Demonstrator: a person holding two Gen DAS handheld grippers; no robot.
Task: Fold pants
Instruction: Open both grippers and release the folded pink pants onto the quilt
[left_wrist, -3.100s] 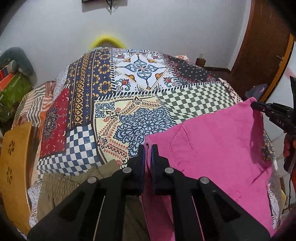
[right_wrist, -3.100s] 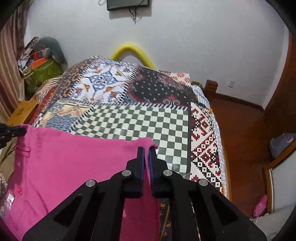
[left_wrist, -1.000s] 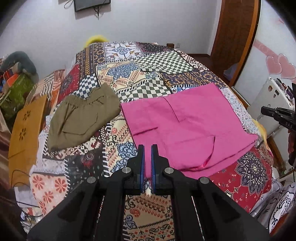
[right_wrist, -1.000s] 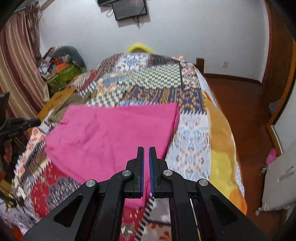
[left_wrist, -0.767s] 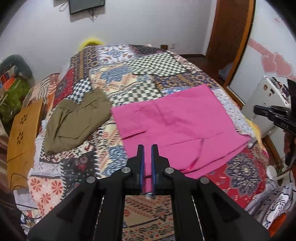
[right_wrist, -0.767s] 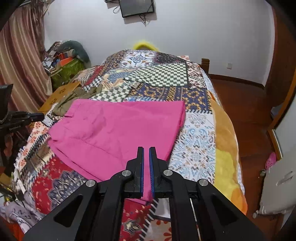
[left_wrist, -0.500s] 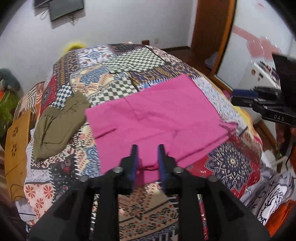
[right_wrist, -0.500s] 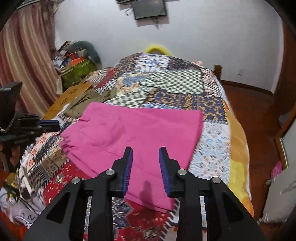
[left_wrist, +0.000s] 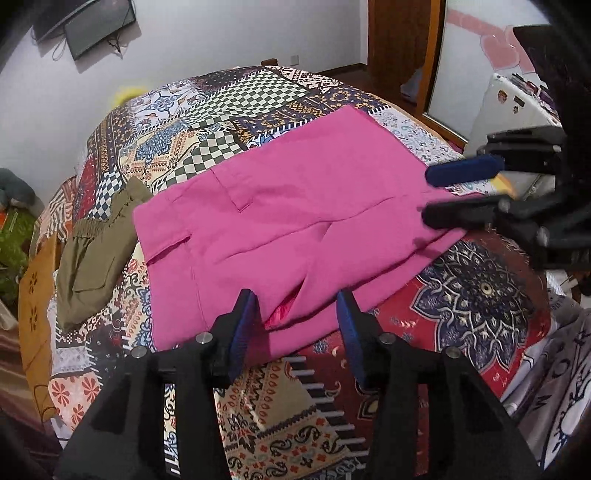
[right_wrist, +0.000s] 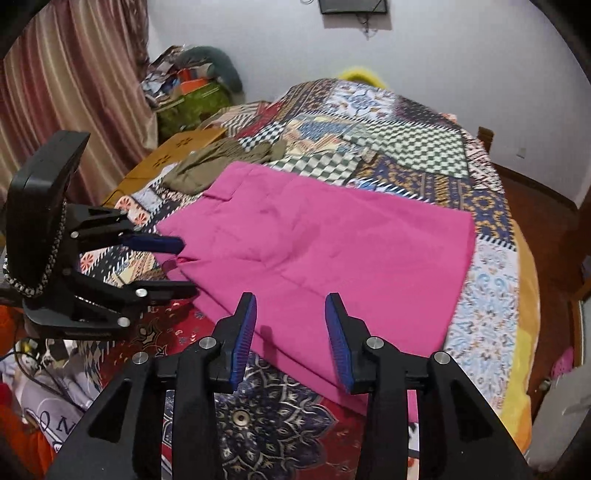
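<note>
The pink pants (left_wrist: 295, 206) lie folded flat on the patchwork bedspread (left_wrist: 229, 107), also seen in the right wrist view (right_wrist: 332, 243). My left gripper (left_wrist: 295, 314) is open and empty, just above the pants' near edge. It shows in the right wrist view (right_wrist: 181, 264) at the pants' left corner. My right gripper (right_wrist: 290, 314) is open and empty above the pants' near edge. It shows in the left wrist view (left_wrist: 428, 195) at the pants' right corner.
Olive-green shorts (left_wrist: 96, 251) lie left of the pink pants, also seen in the right wrist view (right_wrist: 221, 158). A wooden headboard panel (left_wrist: 35, 295) stands at the bed's left side. A white appliance (left_wrist: 517, 110) and wooden door (left_wrist: 402, 44) stand at right.
Both grippers held the pink fabric shut, pulled it back along the bed, then opened and let it go. The pants now lie flat.
</note>
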